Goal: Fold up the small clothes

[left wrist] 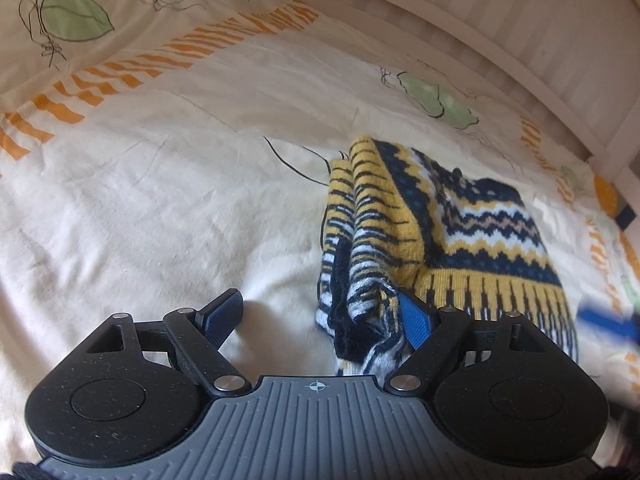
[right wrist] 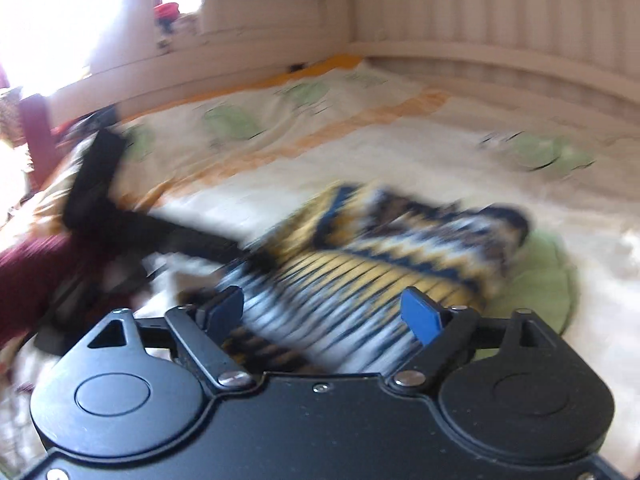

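It was a bedroom in a home. A bed filled most of both views, spread with a cream sheet (left wrist: 140, 200) printed with green leaves (left wrist: 72, 18) and orange stripes (left wrist: 192, 44). A pale wooden bed frame (left wrist: 460, 24) with upright slats ran along the far side, from about 12 o'clock round to 3 o'clock in the left wrist view. In the blurred right wrist view, bright daylight from a window (right wrist: 60, 20) came in at about 10 o'clock, and cream walls (right wrist: 500, 0) met in a corner near 12 o'clock. A knitted sweater (left wrist: 460, 232) lay on the sheet, which suits a lived-in house.
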The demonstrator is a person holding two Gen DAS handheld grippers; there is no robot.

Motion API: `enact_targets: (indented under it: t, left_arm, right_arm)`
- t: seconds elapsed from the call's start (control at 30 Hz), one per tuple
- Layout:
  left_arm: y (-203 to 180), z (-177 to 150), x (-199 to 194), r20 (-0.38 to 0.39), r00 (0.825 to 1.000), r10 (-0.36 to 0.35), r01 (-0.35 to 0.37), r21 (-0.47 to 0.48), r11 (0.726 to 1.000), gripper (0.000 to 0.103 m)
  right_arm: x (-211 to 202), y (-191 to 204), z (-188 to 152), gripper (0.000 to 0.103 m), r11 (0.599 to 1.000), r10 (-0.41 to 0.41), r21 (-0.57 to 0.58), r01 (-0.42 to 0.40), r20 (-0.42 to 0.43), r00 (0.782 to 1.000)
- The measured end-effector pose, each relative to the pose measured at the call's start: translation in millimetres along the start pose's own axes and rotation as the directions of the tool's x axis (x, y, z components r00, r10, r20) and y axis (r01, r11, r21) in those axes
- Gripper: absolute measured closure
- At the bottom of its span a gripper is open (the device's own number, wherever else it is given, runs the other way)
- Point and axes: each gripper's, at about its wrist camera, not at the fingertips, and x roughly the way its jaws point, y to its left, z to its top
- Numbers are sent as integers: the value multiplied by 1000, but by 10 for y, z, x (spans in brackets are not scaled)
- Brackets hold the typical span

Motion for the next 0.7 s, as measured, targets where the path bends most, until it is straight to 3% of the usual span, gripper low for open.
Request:
enact_targets:
  t: [0.17,0.37,0.6,0.7]
  left_arm:
    - [44,-27,-58,-11,1000,-11,11,-13,1000,21]
    - [-11,-15,-6,-9,1000,-5,5,0,1000,20]
    - [73,14,-43,-30,998,-57,56,-41,998,20]
    - [113,-3,-139,-53,993,-102,98,-76,992,22]
  right_arm:
    - [406,-349,186,10,997,-36,61,37,-9,999]
    - [887,-745,104,10,970,-23,235,58,-150,988]
    - [561,-755,92,9,963,-22,268,42,-77,997]
    - [408,-848,36,2,942,-11,335,30,-59,998]
